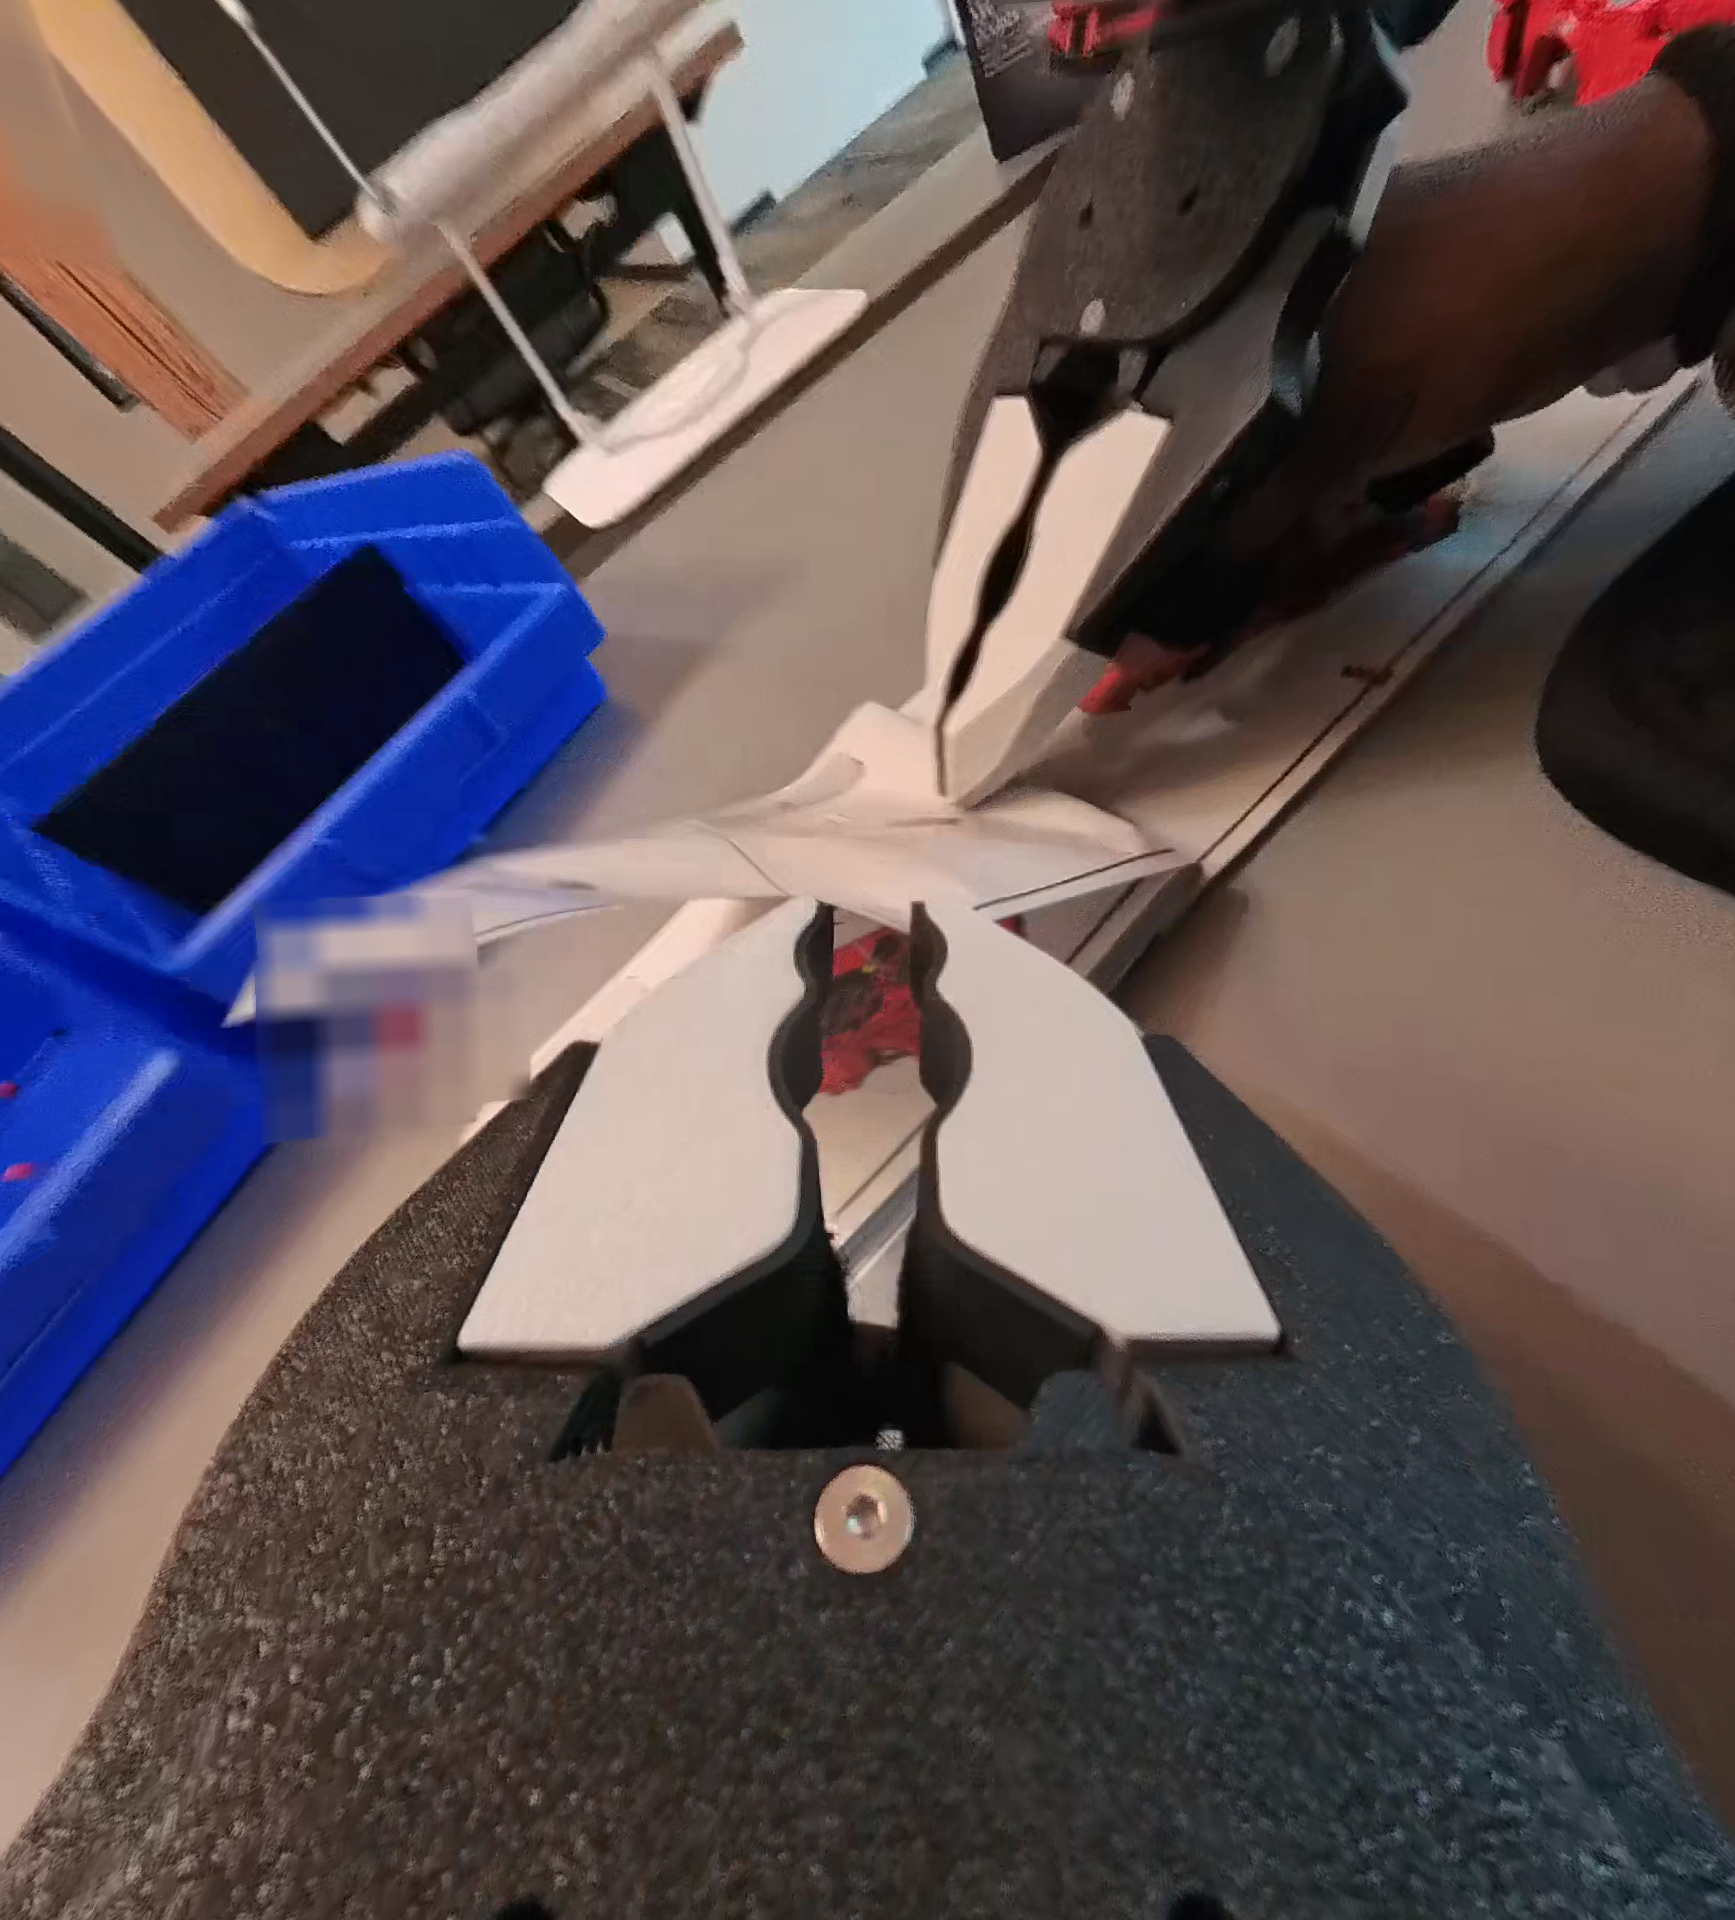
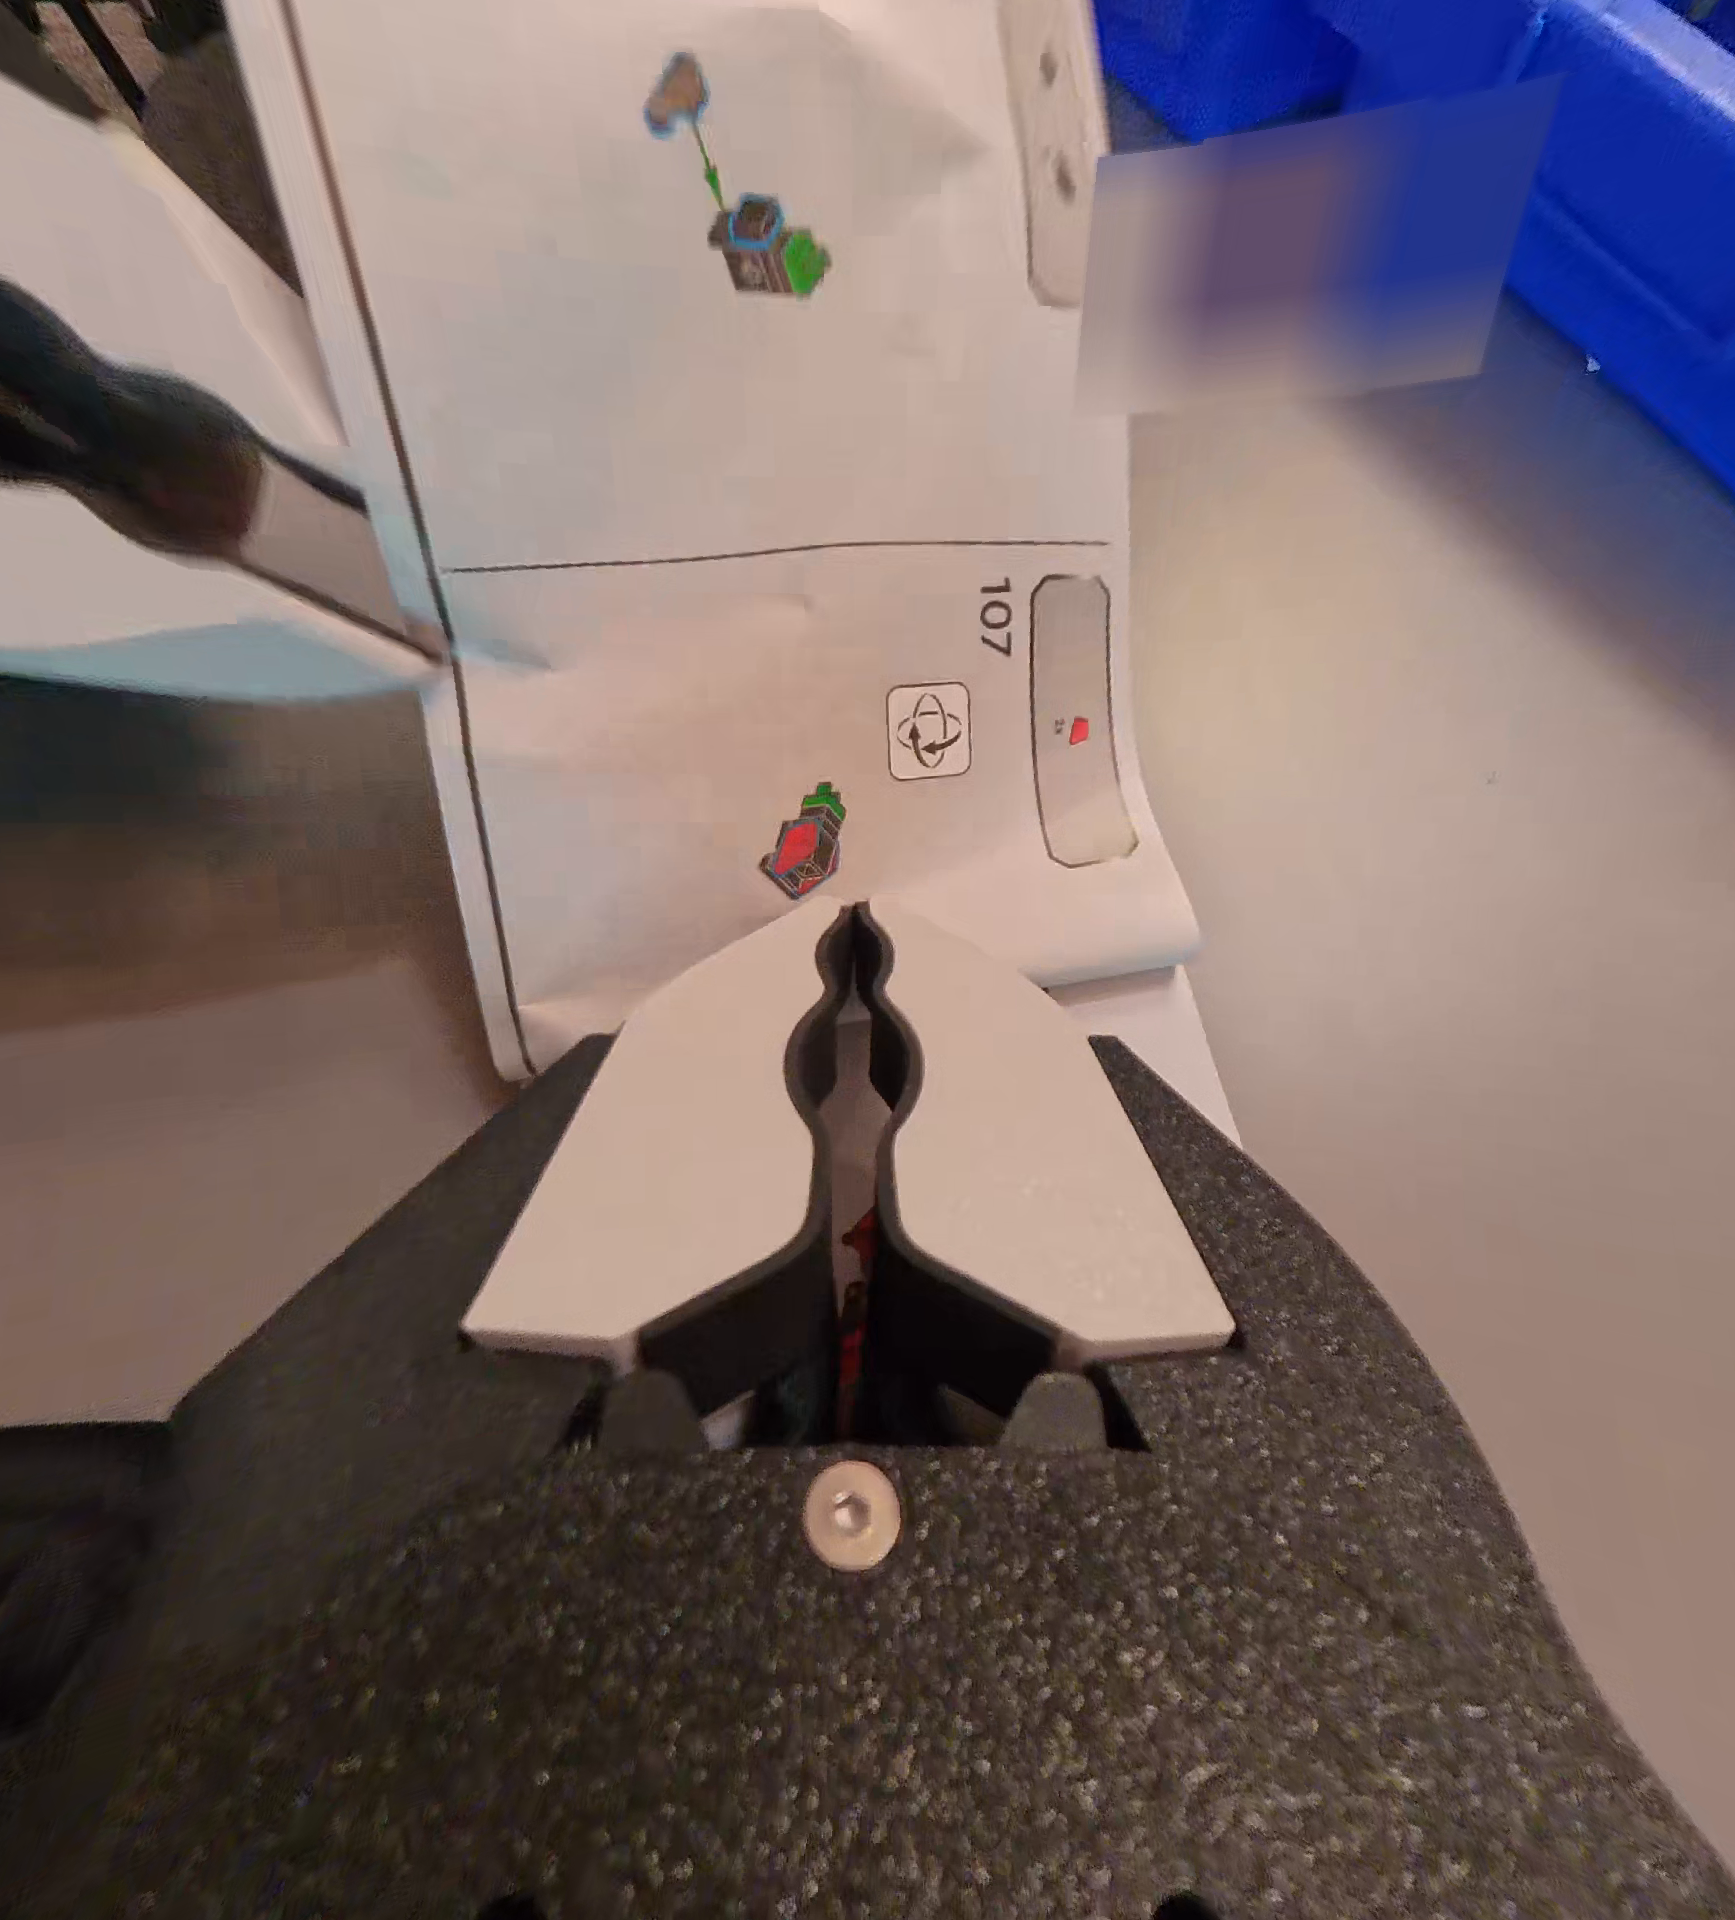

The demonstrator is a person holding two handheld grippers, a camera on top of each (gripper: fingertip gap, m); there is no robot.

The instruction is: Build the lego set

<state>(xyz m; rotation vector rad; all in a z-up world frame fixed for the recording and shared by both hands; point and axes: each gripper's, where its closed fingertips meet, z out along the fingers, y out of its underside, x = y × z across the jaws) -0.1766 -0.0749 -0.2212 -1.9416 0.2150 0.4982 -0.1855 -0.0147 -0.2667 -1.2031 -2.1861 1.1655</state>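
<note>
The white instruction booklet point(image 1: 1029, 831) lies open on the grey table, with small coloured build pictures on its page point(image 2: 634, 416). My right gripper point(image 2: 858, 912) is shut on the lower edge of a page and lifts it, so the page curls. It also shows in the left wrist view point(image 1: 944, 774), pointing down, held by a hand point(image 1: 1517, 260). My left gripper point(image 1: 871, 914) is narrowly open and empty, low in front of the booklet, with a red printed picture showing through the gap. It also shows blurred in the right wrist view point(image 2: 432, 649), at the booklet's left edge.
Blue plastic bins point(image 1: 250, 707) stand left of the booklet; they also show in the right wrist view point(image 2: 1673, 208). A red lego model point(image 1: 1590, 42) sits at the far back. A black mat point(image 1: 1694, 748) lies at the right. A white stand point(image 1: 717, 384) is behind. One gripper's finger ends stand about 8 cm off the other's. The left gripper is farther from the red lego model point(image 1: 1590, 42), some 40 cm, than the right, some 35 cm.
</note>
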